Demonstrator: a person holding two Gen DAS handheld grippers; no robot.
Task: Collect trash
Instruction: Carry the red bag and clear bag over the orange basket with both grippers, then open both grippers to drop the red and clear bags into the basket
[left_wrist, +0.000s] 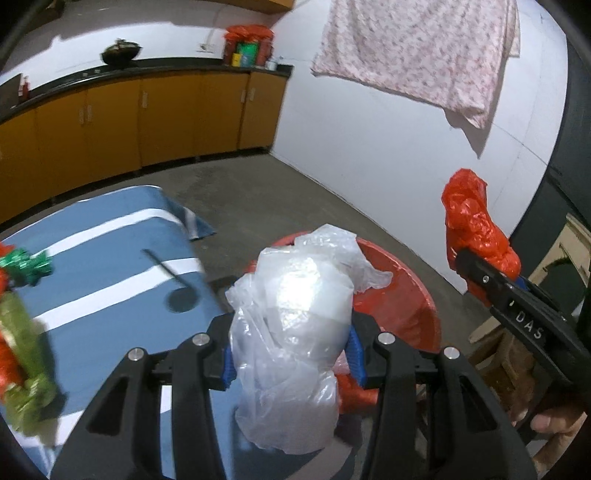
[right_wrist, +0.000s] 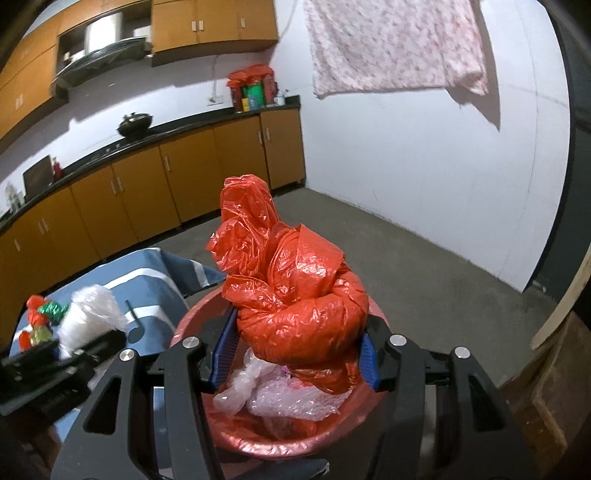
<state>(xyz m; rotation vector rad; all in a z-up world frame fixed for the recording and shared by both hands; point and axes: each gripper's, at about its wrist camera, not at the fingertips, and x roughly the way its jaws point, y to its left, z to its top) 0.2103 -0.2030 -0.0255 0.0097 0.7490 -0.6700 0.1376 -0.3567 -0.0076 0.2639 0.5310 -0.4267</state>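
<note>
Above the red basin (right_wrist: 280, 448), our right tool (right_wrist: 293, 360) grips a red bag (right_wrist: 295, 284); our left tool (left_wrist: 290, 360) clamps clear plastic (left_wrist: 291, 332). We should release each squarely over the basin.

Kitchen backdrop, orange cabinets and white wall

A dark wok (right_wrist: 135, 123) sits on the black countertop (right_wrist: 177, 127); a red-wrapped bundle (right_wrist: 253, 88) stands at its right end. A floral cloth (right_wrist: 395, 44) hangs against the wall.

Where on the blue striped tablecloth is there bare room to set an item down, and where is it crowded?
Bare: the striped cloth between the foil wrappers at its left edge and the red basin. Crowded: that left edge, and the basin, already holding plastic. Both grippers are full: left on the clear bag, right on the red bag.
</note>
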